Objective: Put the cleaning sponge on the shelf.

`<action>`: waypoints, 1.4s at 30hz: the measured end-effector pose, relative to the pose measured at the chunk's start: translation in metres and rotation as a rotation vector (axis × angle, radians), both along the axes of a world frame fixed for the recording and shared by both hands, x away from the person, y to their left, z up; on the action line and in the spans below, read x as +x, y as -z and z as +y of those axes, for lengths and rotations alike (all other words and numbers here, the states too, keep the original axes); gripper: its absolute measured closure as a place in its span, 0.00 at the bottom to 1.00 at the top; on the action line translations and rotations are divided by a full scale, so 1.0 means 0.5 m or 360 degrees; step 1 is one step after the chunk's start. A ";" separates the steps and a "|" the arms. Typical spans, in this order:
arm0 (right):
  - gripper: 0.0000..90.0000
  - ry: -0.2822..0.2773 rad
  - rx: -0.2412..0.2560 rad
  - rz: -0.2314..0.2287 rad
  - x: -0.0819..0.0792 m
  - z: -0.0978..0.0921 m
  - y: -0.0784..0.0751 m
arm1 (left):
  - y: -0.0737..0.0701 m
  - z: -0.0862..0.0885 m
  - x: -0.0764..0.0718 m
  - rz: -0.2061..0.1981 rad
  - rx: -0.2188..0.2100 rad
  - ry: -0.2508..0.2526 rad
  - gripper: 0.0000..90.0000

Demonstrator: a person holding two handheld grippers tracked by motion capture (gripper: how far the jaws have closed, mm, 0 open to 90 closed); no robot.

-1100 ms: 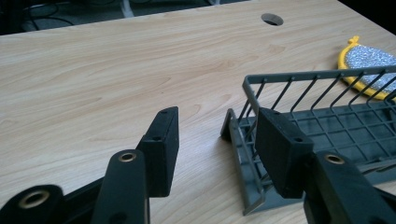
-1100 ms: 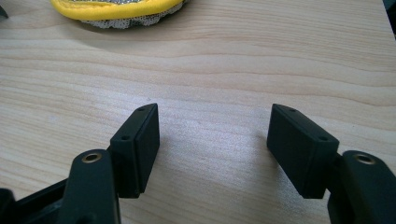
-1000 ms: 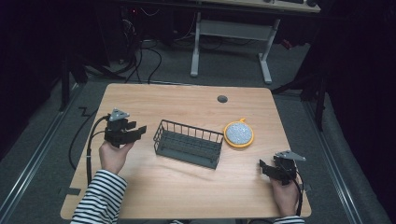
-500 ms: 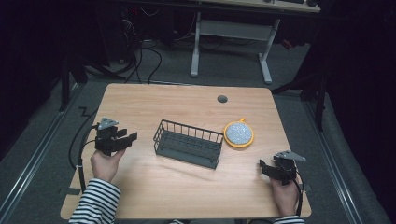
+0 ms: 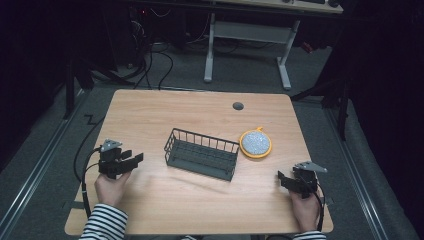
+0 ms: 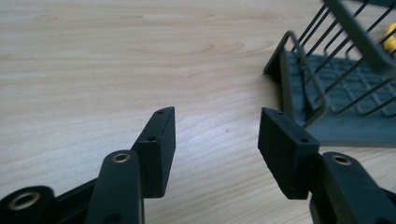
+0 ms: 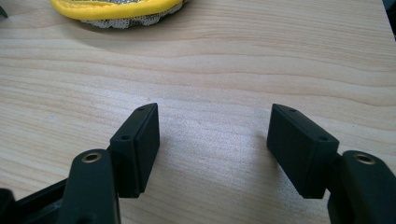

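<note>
Wooden table [image 5: 200, 110]: round pad [image 7: 116, 11] cut off beyond gaping right tongs [image 7: 212, 140].

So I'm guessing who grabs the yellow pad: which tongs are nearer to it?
Right. The right tongs sit just ahead-left of the hand, with the pad a short way beyond. The left tongs are across the basket from it.

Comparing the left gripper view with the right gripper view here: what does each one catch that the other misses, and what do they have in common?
Left gripper view alone: the end of the dark wire basket, off to one side of the open left gripper.

Right gripper view alone: the near edge of the yellow-rimmed round pad, lying on the table beyond the open right gripper.

Both: bare wooden tabletop between and ahead of two black jaws spread apart, holding nothing.
</note>
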State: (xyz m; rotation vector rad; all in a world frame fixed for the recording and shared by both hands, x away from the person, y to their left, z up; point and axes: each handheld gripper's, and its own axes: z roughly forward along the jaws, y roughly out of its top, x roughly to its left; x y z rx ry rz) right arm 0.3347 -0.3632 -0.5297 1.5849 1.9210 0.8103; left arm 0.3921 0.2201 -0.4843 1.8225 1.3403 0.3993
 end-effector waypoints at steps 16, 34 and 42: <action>0.38 0.0001 0.0000 0.0000 0.000 0.000 0.000 | 0.063 0.001 -0.019 0.0021 0.0081 -0.0095 0.47; 0.38 -0.0002 -0.0002 -0.0002 0.001 0.000 0.000 | 0.099 -0.013 -0.011 0.0003 0.0264 -0.0125 0.45; 0.37 0.0007 0.0015 0.0001 0.003 0.000 0.000 | 0.104 -0.016 -0.012 -0.0026 0.0242 -0.0119 0.38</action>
